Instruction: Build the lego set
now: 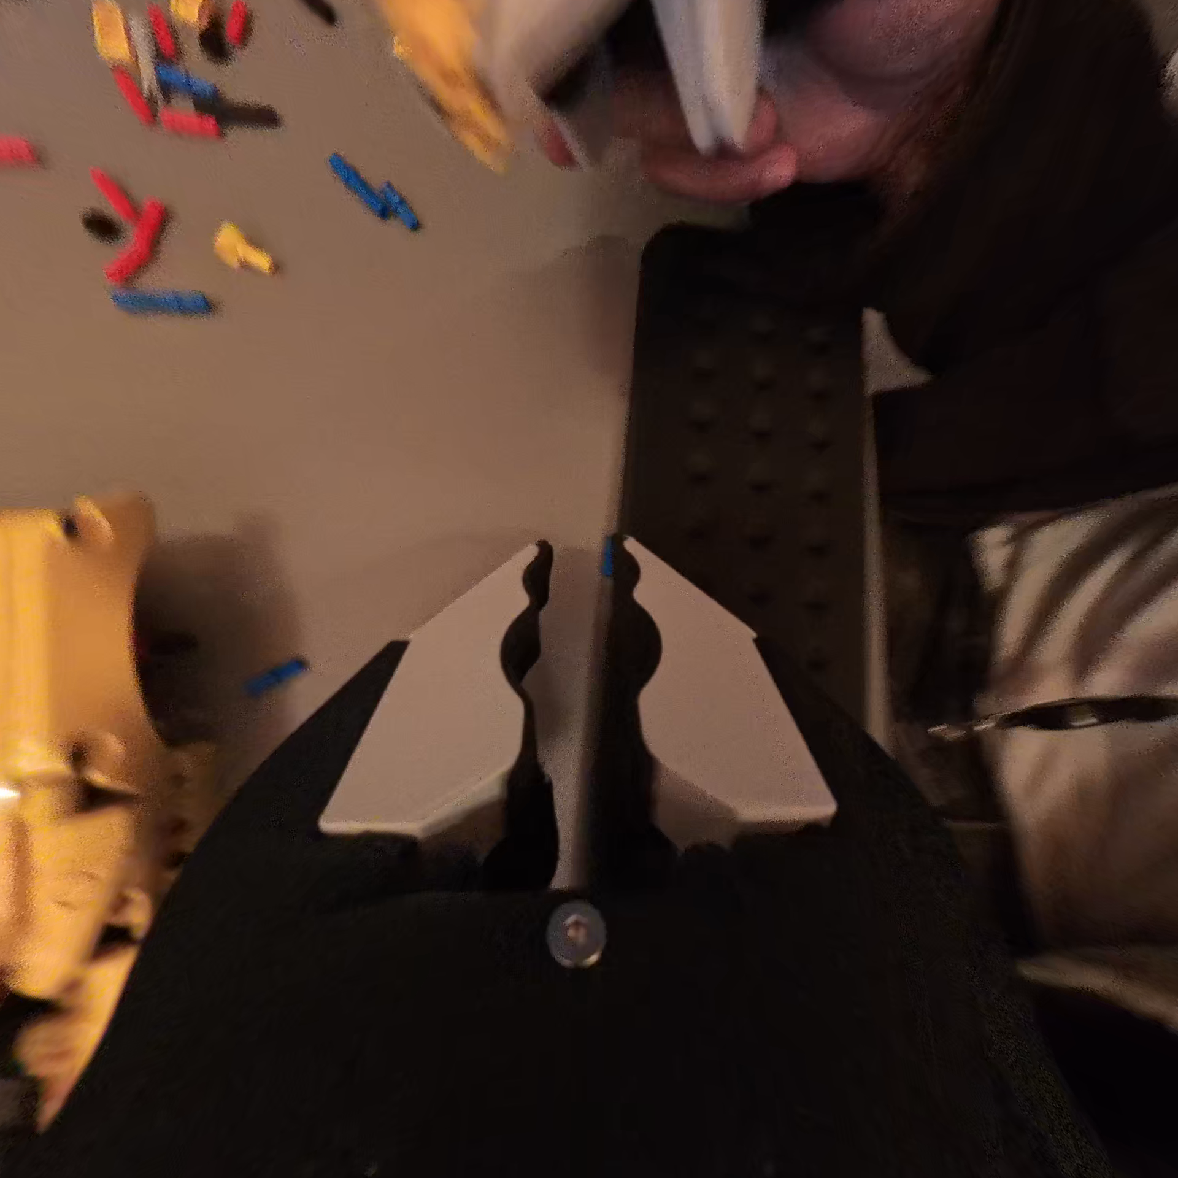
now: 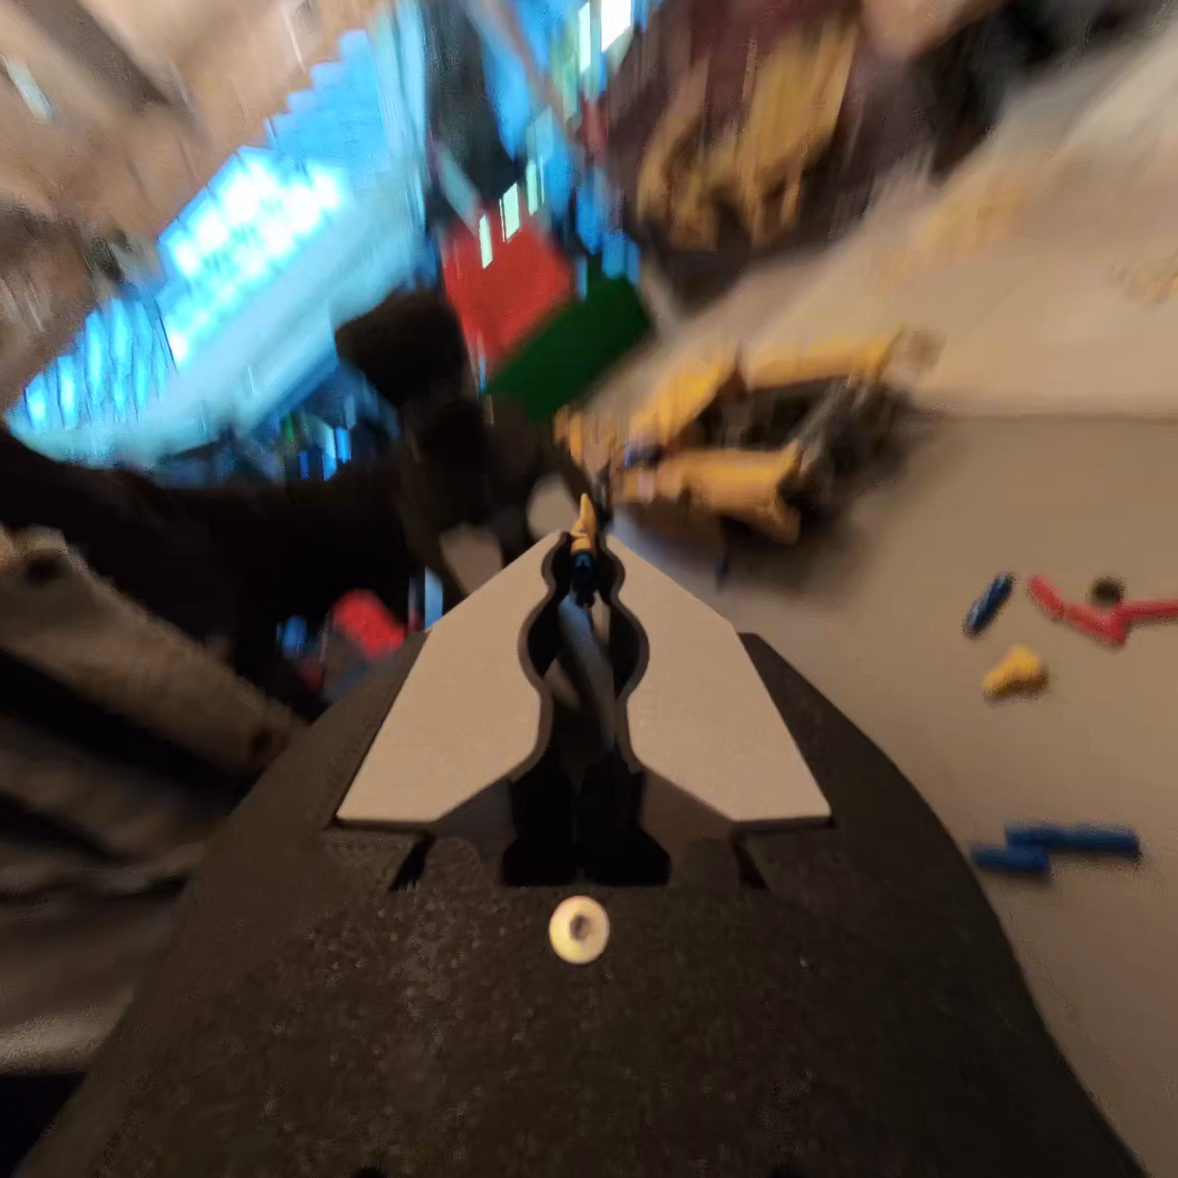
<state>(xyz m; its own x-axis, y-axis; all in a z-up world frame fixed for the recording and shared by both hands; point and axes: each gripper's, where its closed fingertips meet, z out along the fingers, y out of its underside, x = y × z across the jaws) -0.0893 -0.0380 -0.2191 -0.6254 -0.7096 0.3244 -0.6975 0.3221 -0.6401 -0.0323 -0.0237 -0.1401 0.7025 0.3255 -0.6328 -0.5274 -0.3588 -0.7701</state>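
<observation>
In the left wrist view my left gripper (image 1: 577, 548) hangs over the table with its jaws a narrow gap apart and bare table showing between them. A long black studded plate (image 1: 752, 414) runs forward along its right finger, with a small blue bit (image 1: 609, 554) at that fingertip. I cannot tell whether the plate rests on the table. My right gripper (image 2: 583, 542) is shut on a small yellow and blue piece (image 2: 583, 526) at its tips. It also shows blurred at the top of the left wrist view (image 1: 707, 137), held by a hand (image 1: 733, 159).
Loose red, blue, yellow and black pieces (image 1: 146, 236) lie scattered on the table, also at the right of the right wrist view (image 2: 1058, 844). A yellow built model (image 2: 733, 459) stands ahead and also shows at the left (image 1: 64, 701). A dark sleeve (image 2: 255, 529) crosses left. The table edge (image 1: 886, 363) runs beside the plate.
</observation>
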